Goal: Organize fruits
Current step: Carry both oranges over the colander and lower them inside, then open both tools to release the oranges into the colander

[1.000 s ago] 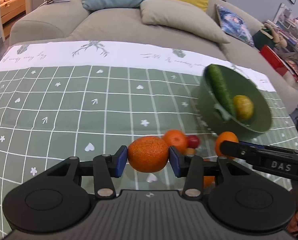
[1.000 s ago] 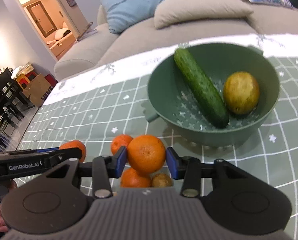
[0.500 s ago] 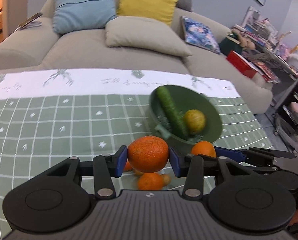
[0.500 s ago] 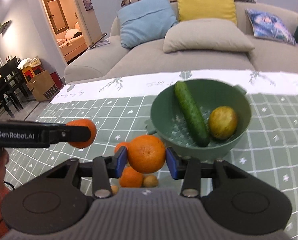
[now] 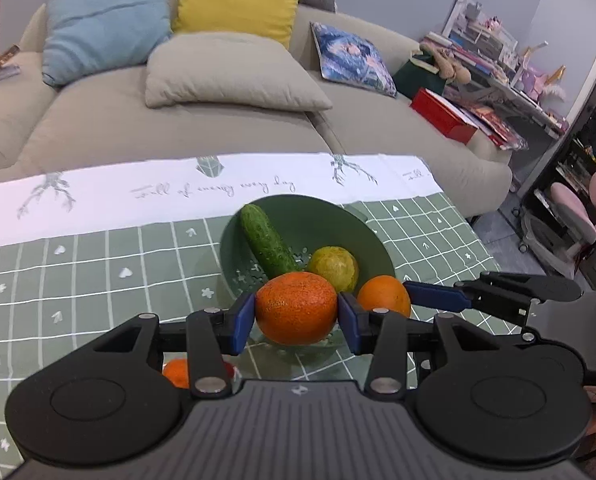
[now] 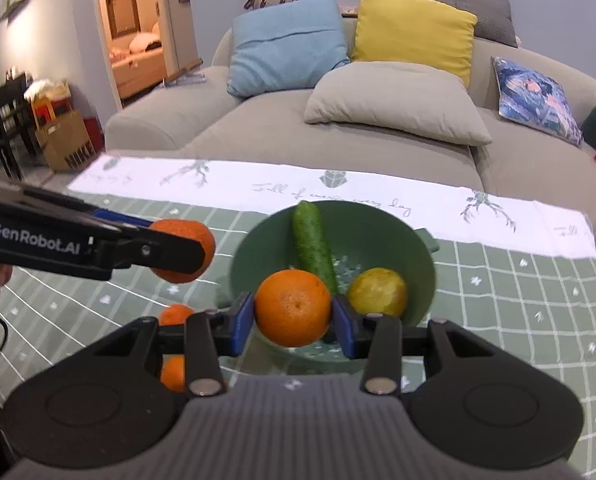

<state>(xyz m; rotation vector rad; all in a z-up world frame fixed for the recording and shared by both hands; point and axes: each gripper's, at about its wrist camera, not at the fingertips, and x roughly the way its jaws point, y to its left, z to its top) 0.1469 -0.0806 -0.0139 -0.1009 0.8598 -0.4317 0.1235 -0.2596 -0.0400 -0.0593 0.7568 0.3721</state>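
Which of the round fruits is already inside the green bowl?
Only the yellow-green fruit, lying beside the cucumber in the green bowl; the oranges are held in grippers or lie on the table.

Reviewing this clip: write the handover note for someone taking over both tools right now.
Left tool: shut on a rough orange, in the air near the green bowl.
Right tool: shut on a smooth orange, also by the bowl.
Done: cucumber and a yellow-green fruit lie in the bowl.
Left: drop both oranges in, then fetch the loose oranges on the checked tablecloth.
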